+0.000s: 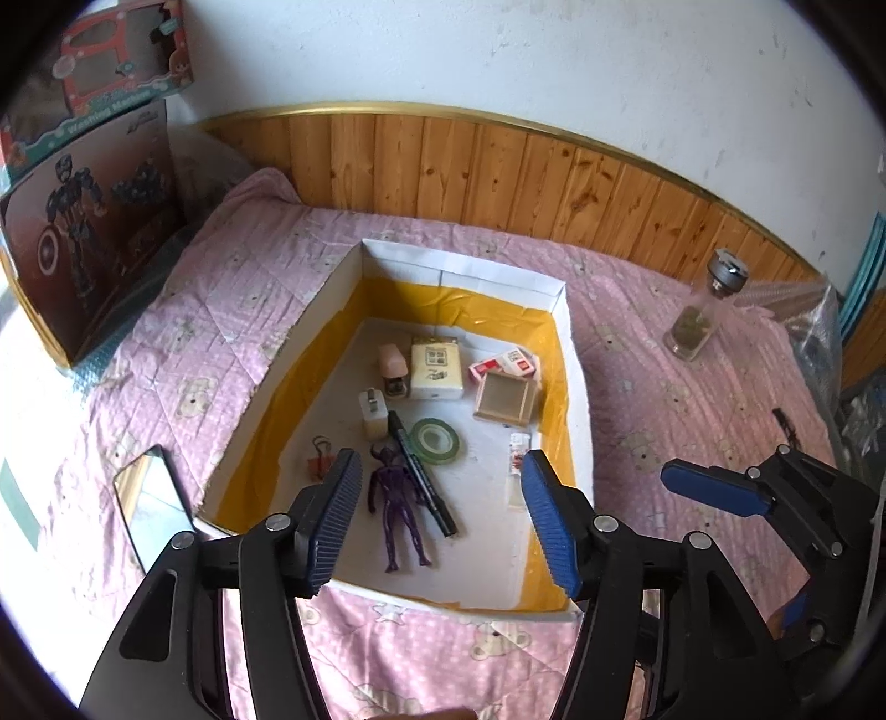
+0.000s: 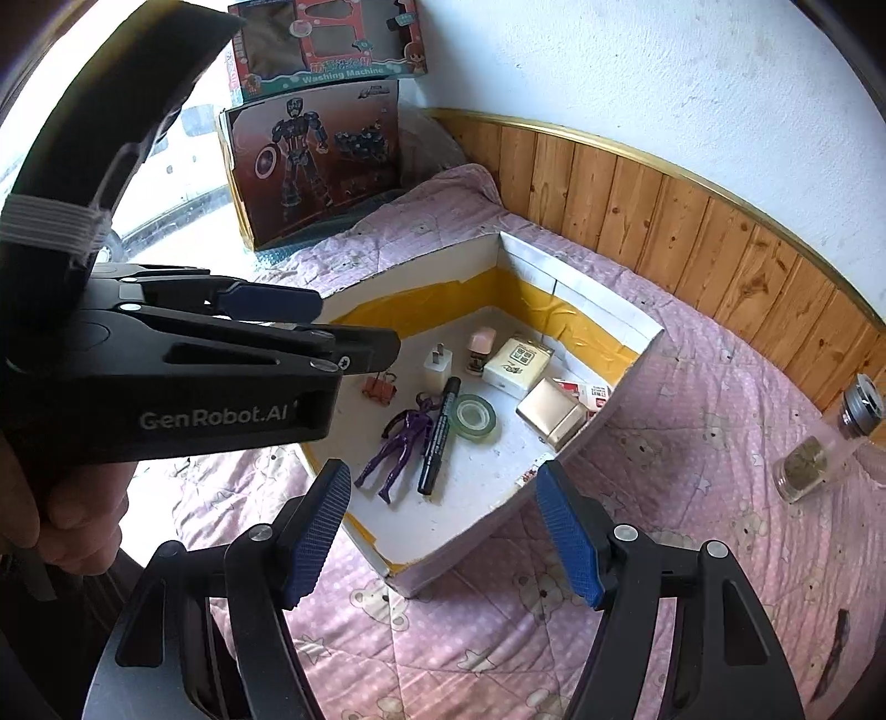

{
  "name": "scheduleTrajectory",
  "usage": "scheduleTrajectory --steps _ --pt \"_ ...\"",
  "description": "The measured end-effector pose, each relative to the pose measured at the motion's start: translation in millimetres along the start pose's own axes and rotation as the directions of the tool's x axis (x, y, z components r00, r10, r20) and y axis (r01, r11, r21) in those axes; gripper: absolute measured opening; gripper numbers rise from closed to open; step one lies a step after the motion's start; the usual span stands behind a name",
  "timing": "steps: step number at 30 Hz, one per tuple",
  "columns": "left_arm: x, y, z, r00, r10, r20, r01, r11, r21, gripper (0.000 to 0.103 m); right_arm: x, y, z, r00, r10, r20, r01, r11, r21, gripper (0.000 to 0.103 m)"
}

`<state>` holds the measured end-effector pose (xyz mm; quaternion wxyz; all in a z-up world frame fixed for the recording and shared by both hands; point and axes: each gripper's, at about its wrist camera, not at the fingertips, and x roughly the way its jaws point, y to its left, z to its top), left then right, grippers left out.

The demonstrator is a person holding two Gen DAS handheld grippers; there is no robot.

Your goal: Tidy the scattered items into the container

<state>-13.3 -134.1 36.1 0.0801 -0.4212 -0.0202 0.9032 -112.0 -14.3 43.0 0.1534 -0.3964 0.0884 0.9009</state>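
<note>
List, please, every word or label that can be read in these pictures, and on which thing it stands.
"GenRobot.AI": side of the left gripper.
"Washing Machine": toy box against the wall.
Too small or blurred: title on the robot figure box, print on the white packet, red-and-white pack, black marker.

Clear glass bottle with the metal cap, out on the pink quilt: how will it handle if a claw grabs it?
The clear glass bottle with the metal cap stands tall and narrow on the soft pink quilt, so a nudge would likely tip it. Smooth glass may slip between pads. Lying down, it would probably roll.
</note>
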Motion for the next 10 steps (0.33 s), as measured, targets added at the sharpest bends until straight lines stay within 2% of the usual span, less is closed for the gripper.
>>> scheduleTrajectory --steps 5,10 --pt "-1 -3 -9 1.000 0.012 0.013 -0.011 1.000 -0.017 0.064 0 -3 -5 1.000 -0.009 -0.013 0.009 1.000 0.002 0.071" --pt "4 -12 -13 0.999 0.039 0.002 -0.039 0.999 0.019 0.064 4 -8 -9 0.999 -0.015 -0.028 0.015 1.000 0.007 0.071"
